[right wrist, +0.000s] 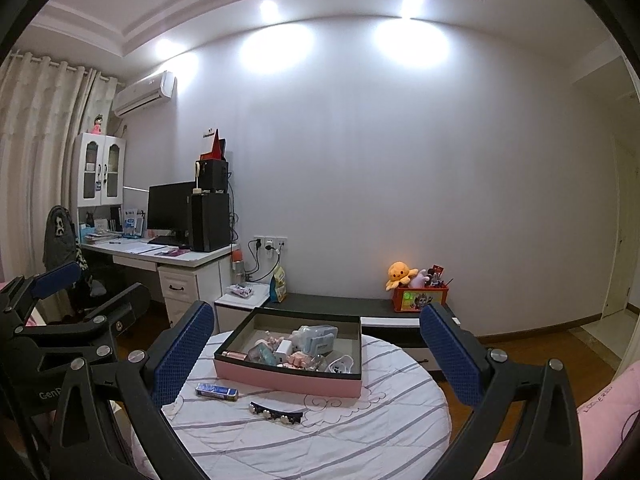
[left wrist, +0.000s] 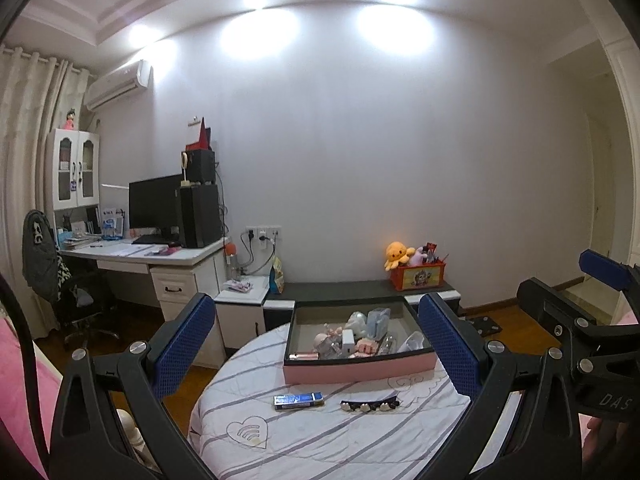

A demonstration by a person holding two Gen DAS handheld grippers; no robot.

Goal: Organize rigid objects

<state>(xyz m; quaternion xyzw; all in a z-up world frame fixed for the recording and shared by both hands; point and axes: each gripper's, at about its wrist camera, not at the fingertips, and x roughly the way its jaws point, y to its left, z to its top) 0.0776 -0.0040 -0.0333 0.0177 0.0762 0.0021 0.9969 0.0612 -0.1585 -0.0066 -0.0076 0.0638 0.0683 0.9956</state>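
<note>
A pink-sided box point(left wrist: 356, 370) point(right wrist: 280, 380) with a dark rim sits on the round quilted table point(left wrist: 312, 440) point(right wrist: 340, 440) and holds several small items. In front of it lie a blue-and-silver bar point(left wrist: 299, 400) point(right wrist: 216, 391) and a black hair clip with pearly studs point(left wrist: 370, 405) point(right wrist: 275, 412). My left gripper point(left wrist: 320, 348) hangs open above the table, nothing between its blue pads. My right gripper point(right wrist: 316, 350) is open too and empty; it also shows at the right edge of the left wrist view point(left wrist: 592, 308).
A white desk point(left wrist: 160, 256) with monitor and computer tower stands at the left, with a chair point(left wrist: 52, 268) beside it. A low dark bench point(left wrist: 340, 292) behind the table carries a red toy bin point(left wrist: 418, 274) and a yellow plush. Pink bedding point(right wrist: 600, 420) lies at the right.
</note>
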